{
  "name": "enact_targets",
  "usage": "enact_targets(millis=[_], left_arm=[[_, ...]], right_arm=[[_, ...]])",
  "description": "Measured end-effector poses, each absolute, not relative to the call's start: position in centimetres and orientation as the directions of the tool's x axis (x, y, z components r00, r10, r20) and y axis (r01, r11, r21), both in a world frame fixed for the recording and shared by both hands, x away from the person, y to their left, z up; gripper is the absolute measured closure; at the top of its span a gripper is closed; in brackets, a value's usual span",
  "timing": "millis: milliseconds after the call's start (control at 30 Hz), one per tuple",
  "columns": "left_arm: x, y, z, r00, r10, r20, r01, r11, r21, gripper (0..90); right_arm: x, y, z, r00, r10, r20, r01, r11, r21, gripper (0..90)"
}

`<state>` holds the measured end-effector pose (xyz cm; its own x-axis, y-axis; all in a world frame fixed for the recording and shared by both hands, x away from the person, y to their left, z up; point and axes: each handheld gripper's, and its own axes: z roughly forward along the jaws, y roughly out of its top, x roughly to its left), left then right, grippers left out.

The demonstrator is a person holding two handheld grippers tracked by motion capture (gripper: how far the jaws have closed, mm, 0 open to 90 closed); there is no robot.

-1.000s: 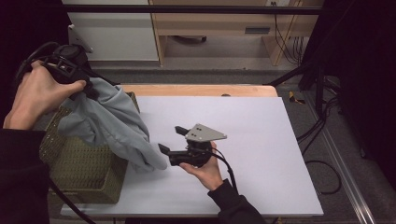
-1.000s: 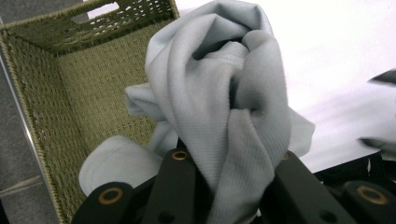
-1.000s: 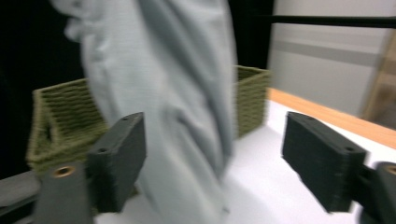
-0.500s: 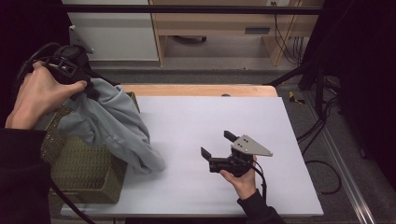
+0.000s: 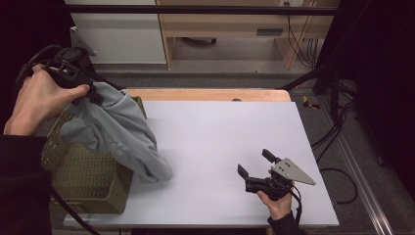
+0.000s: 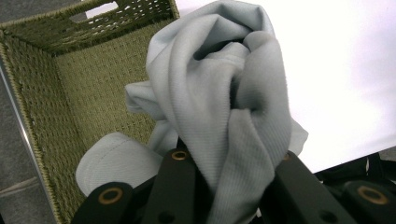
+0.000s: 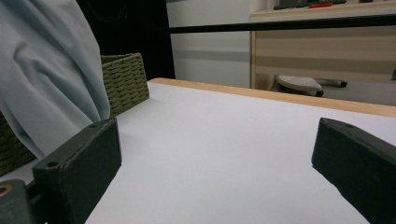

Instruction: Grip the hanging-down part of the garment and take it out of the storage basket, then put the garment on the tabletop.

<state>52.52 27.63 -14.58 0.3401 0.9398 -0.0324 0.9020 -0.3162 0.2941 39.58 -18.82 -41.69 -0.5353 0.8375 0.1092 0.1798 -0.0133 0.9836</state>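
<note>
Spanning a wood-edged white table (image 5: 220, 127), left hand-held gripper (image 5: 80, 88) clamping grey garment (image 5: 117, 132), right hand-held gripper (image 5: 254, 169) spread apart.

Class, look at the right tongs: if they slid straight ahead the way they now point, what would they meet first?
Probably the hanging grey garment, with the green wicker basket just behind it. The right tongs are open and point left across the bare white table; depth is hard to judge.

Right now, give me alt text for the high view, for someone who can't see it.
The left gripper, raised in a person's hand, is shut on a grey garment that hangs from it over a green woven basket at the left edge of a white table. The right gripper rests open near the table's front right.
</note>
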Motion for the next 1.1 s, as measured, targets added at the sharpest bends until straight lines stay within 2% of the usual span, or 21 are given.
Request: enact_targets(millis=[633, 1100], left_arm=[[52.5, 27.4, -14.6, 0.357, 0.933, -0.040, 0.894, -0.329, 0.304, 79.3], [51.9, 23.6, -14.2, 0.452, 0.891, -0.039, 0.848, -0.416, 0.329, 79.5]], right_arm=[[38.3, -20.1, -42.9, -0.507, 0.856, 0.099, 0.184, -0.005, 0.983, 1.3], [38.3, -20.5, -43.1, -0.503, 0.859, 0.096, 0.193, 0.003, 0.981, 1.3]])
